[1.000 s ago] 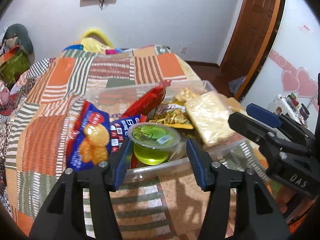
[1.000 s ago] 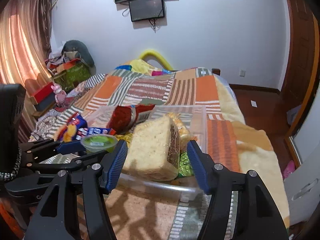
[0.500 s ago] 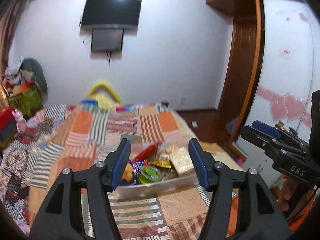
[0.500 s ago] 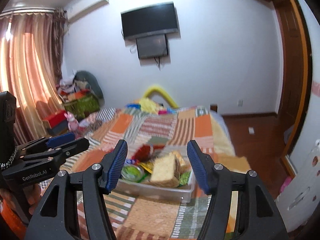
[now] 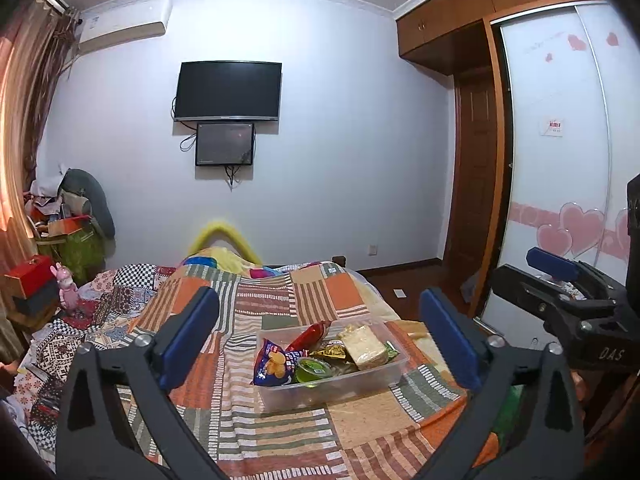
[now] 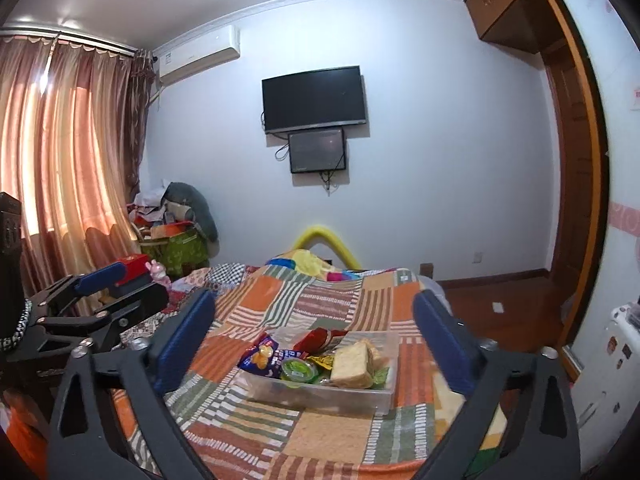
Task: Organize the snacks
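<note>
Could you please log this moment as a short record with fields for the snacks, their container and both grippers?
container: clear plastic bin on the patchwork bedspread
contents: blue cookie bag, red packet, green jelly cup, pale noodle block
left gripper: open, empty, held back from the bin
right gripper: open, empty, held back from the bin
</note>
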